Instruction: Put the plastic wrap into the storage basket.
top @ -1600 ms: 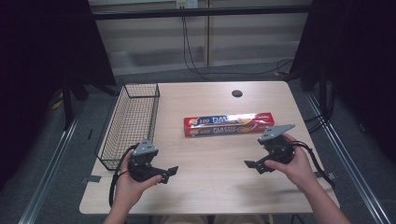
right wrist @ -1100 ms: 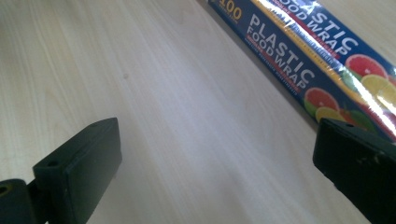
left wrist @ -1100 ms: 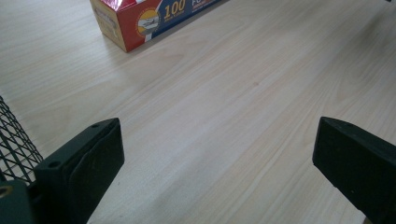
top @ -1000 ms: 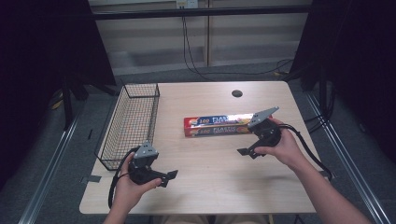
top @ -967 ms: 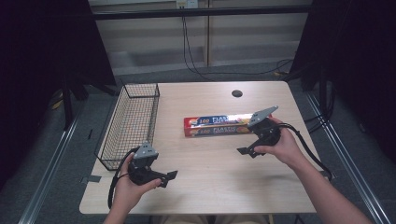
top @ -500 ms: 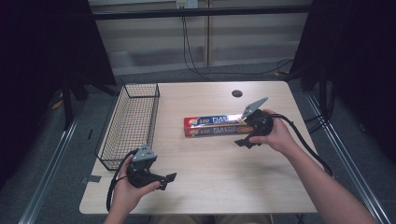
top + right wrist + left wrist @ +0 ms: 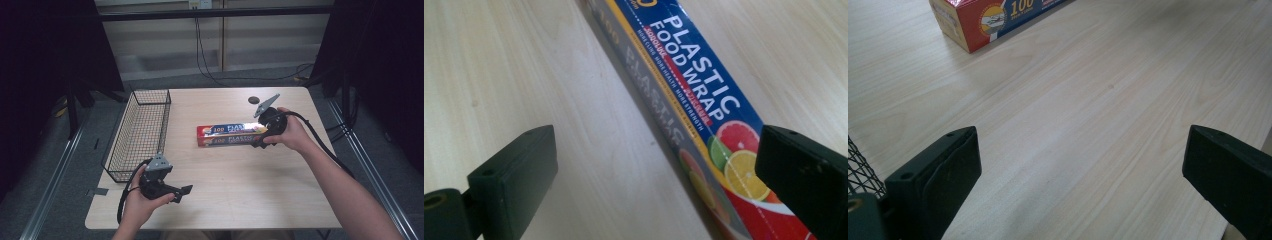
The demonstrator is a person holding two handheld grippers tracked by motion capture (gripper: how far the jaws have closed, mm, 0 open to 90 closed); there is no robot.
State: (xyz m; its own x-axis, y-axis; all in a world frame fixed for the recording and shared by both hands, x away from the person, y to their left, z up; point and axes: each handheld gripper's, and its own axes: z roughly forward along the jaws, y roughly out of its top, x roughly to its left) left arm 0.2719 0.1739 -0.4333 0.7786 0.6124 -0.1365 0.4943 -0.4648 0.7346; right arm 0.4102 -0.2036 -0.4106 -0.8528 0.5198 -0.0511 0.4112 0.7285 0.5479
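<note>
Wooden table [image 7: 240, 190]: plastic wrap box [image 7: 231, 135] mid-table
Right gripper [image 7: 260, 141]: wide open around box end
Left gripper [image 7: 186, 193]: wide open, empty

A plastic wrap box [image 7: 231, 135] lies mid-desk [image 7: 235, 200], a wire basket [image 7: 139, 132] along the left edge; one gripper [image 7: 262, 135] at the box's right end, the other [image 7: 182, 192] near the front-left corner.

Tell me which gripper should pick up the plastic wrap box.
Right. The right gripper is open at the near end of the plastic wrap box, which lies between its jaws in the right gripper view. The left gripper, also open, sits at the table's near edge by the wire basket.
</note>
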